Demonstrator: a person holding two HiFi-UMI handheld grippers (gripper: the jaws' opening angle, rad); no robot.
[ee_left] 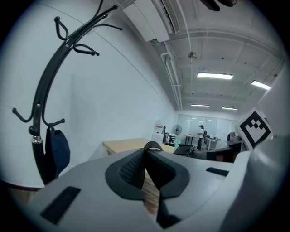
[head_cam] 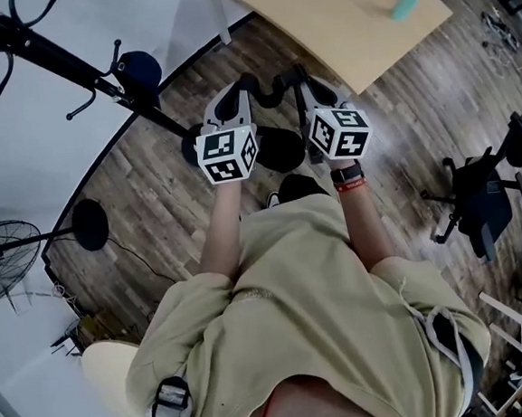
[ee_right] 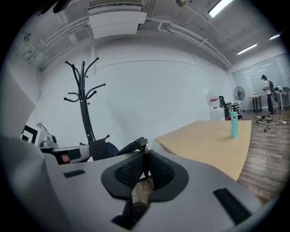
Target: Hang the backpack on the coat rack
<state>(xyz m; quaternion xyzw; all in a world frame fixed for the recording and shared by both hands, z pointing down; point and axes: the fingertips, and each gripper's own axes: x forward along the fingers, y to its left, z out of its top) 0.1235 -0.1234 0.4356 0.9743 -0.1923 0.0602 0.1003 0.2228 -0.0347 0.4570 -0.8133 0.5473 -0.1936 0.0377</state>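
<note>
I hold both grippers side by side in front of me. The left gripper is shut on a thin black strap that arches just past its jaws. My right gripper is shut on the same strap. Below the grippers a black backpack hangs over the wooden floor. The black coat rack stands to the left against the white wall. A dark blue bag hangs on one of its low hooks; the upper hooks are bare.
A light wooden table with a teal bottle stands ahead on the right. A black office chair is at the right, and a floor fan at the left. A person stands far off.
</note>
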